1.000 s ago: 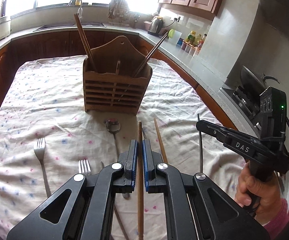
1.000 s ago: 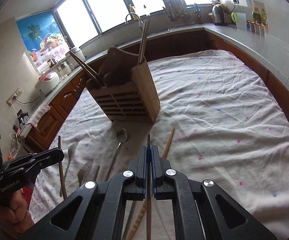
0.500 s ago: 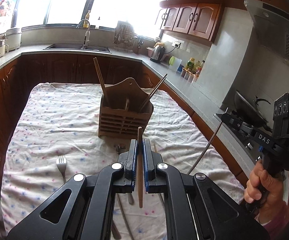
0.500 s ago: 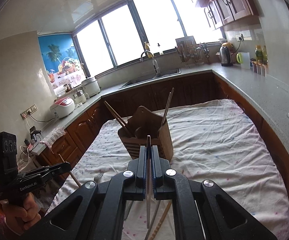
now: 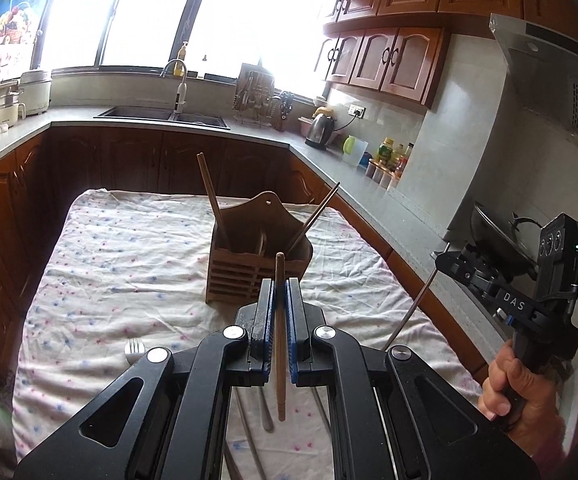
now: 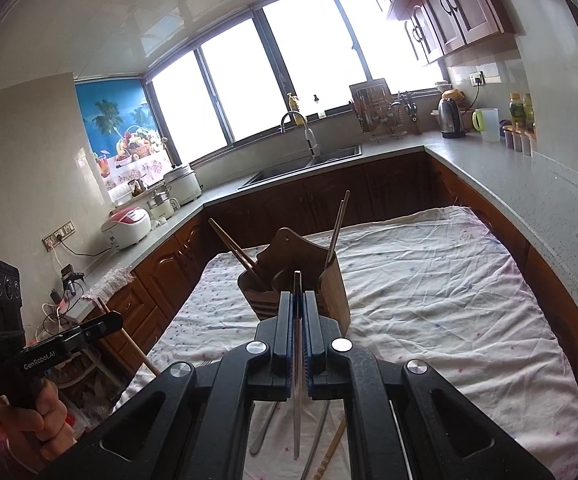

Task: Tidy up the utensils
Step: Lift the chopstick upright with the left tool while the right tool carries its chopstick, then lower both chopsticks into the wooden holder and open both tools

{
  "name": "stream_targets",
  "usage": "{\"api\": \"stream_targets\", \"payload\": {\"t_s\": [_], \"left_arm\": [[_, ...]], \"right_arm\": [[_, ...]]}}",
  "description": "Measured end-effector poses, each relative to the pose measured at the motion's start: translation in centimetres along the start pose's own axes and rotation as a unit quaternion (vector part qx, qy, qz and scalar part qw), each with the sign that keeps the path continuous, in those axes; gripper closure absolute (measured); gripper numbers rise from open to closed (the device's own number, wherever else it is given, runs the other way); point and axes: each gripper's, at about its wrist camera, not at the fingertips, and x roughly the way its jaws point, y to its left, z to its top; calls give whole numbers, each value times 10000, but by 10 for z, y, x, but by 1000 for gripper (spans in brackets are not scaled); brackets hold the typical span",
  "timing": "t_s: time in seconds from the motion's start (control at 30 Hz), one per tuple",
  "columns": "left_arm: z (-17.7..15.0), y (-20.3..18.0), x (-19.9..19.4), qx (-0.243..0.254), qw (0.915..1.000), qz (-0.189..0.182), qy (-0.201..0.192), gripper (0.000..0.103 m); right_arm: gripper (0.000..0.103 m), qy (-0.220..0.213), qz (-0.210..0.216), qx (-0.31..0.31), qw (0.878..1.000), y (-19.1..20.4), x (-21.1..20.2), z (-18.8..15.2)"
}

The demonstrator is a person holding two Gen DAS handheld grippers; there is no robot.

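Observation:
My left gripper (image 5: 278,280) is shut on a wooden chopstick (image 5: 279,360), held high above the table. My right gripper (image 6: 297,294) is shut on a thin metal chopstick (image 6: 297,392), also raised. The wooden utensil holder (image 5: 259,256) stands mid-table ahead of both grippers, with a wooden chopstick (image 5: 211,196) on its left side and a metal one (image 5: 315,216) on its right. It also shows in the right wrist view (image 6: 301,276). The right gripper appears at the right of the left wrist view (image 5: 449,258); the left gripper appears at the left of the right wrist view (image 6: 105,322).
The table has a flowered white cloth (image 5: 129,264). A fork (image 5: 134,350) lies on it at the front left, and more utensils (image 6: 265,428) lie under the grippers. Grey counters, a sink (image 5: 161,114) and a stove with a wok (image 5: 493,228) surround the table.
Both grippers have risen from table level with their chopsticks and pulled back, so the holder looks smaller and farther away.

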Motion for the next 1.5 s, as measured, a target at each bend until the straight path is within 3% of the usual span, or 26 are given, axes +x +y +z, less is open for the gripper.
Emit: {"api": "stream_targets", "payload": {"t_s": [0.43, 0.83, 1.03, 1.27, 1.5], "left_arm": [[38, 12, 2, -76, 9989, 151, -447, 99], [107, 26, 18, -67, 9933, 335, -1107, 98], [132, 38, 46, -165, 9903, 462, -1297, 99], [130, 59, 86, -474, 9880, 592, -1348, 99], [105, 77, 123, -773, 9868, 704, -1234, 99]], "right_arm": [[99, -255, 43, 127, 9996, -3, 15, 20], [99, -800, 14, 235, 9965, -6, 53, 76], [99, -1075, -53, 267, 9938, -10, 77, 101], [99, -1277, -263, 193, 9913, -14, 102, 105], [99, -1129, -387, 254, 9925, -22, 131, 82]]}}
